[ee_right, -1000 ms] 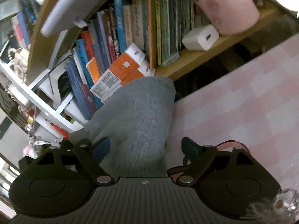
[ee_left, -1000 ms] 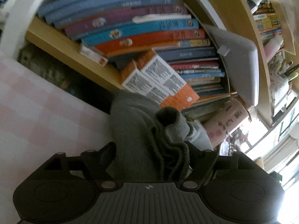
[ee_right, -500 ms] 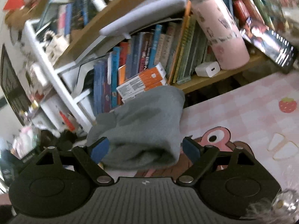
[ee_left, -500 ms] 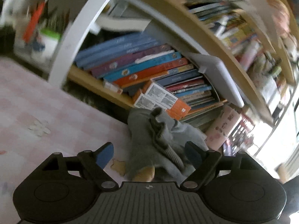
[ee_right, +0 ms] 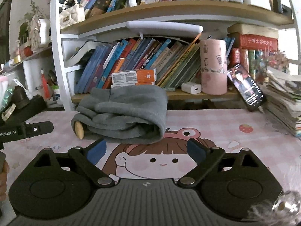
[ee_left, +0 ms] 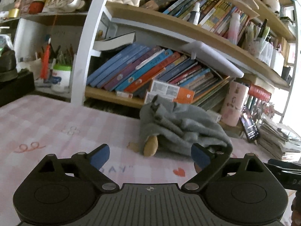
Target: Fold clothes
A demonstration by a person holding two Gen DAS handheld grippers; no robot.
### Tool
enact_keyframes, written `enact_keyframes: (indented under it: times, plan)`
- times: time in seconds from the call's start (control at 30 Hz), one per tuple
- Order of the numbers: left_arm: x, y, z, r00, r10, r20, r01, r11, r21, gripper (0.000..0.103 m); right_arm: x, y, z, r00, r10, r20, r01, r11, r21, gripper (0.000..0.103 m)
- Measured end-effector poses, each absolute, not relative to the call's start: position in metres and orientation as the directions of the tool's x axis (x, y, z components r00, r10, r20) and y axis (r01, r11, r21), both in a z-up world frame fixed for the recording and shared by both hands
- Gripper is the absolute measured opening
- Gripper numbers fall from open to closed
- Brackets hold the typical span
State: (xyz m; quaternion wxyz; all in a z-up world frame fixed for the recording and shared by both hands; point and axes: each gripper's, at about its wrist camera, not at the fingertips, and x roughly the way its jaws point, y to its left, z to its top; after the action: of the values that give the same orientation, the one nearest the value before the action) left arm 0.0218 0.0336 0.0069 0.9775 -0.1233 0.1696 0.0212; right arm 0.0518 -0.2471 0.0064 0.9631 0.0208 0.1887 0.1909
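Right wrist view: right gripper level, spread wide, empty, just short of folded grey garment; left gripper likewise.

Grey garment, pink-checked tablecloth

lighting: daylight is coming in from the right, blowing out to white glare at the right edge of both views. shadows: soft shade is lying under the folded grey garment and below the bookshelf. distortion: fisheye is bending shelf lines into arcs; corners are going black. sharpness: the centre is reading clearly; the far left edge is smearing slightly.
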Motion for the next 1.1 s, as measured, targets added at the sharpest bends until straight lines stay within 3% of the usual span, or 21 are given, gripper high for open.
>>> enact_keyframes:
  times: [0.4, 1.1]
  plan:
    - [0.006, 0.018, 0.008, 0.948, 0.081, -0.308, -0.126, 0.984, -0.130, 0.103, 0.031, -0.236, 0.002, 0.886, 0.328, -0.328, -0.349, 0.937, -0.005, 0.103]
    - [0.003, 0.003, 0.011, 0.937, 0.145, -0.318, -0.155, 0.988, -0.007, 0.103, 0.033, -0.225, -0.001, 0.890, 0.281, -0.361, -0.327, 0.942, -0.073, 0.103]
